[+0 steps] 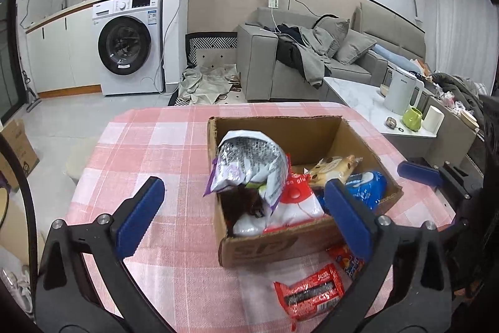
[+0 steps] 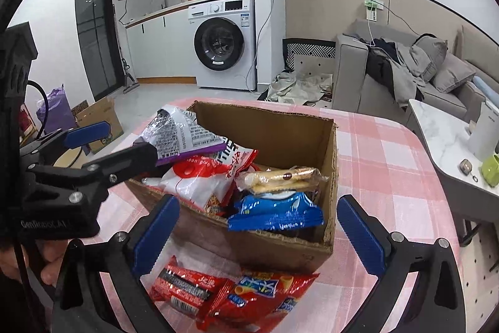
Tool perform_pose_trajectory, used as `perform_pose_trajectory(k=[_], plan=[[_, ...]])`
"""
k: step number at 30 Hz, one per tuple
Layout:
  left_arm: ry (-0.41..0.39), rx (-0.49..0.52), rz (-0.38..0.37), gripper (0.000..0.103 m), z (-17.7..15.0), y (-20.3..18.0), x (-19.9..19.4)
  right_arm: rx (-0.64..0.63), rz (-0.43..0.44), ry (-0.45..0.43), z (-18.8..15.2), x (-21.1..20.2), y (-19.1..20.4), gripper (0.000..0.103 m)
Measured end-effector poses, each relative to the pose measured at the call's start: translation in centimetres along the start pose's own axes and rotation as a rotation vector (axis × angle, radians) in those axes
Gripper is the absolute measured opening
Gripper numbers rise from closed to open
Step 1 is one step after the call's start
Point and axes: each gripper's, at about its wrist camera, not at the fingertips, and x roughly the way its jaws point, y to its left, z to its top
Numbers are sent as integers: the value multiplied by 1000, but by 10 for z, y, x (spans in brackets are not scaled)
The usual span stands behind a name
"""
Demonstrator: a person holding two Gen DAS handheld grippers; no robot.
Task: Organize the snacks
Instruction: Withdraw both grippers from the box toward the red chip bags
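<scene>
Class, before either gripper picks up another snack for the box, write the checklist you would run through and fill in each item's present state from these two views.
1. Left gripper open and empty: ok.
2. Right gripper open and empty: ok.
3. Snacks left on the table to pick: ok, red wafer pack and red chip bag lie in front of the cardboard box.
4. Free space in the box: ok, far end bare.
5. Silver-purple bag settled inside: not ok, it sticks above the rim.
6. Blue packet fully inside: not ok, it overhangs the near wall.

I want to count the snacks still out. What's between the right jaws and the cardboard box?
In the right wrist view, two red snack packets lie on the checked tablecloth between the open right gripper and the cardboard box.
</scene>
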Motion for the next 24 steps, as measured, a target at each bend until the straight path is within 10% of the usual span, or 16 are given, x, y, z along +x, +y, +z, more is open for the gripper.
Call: perform_pose_trajectory(k=[24], plan=[[53, 46, -28, 102, -61, -23, -52, 63, 0, 70, -54, -28, -17, 103]])
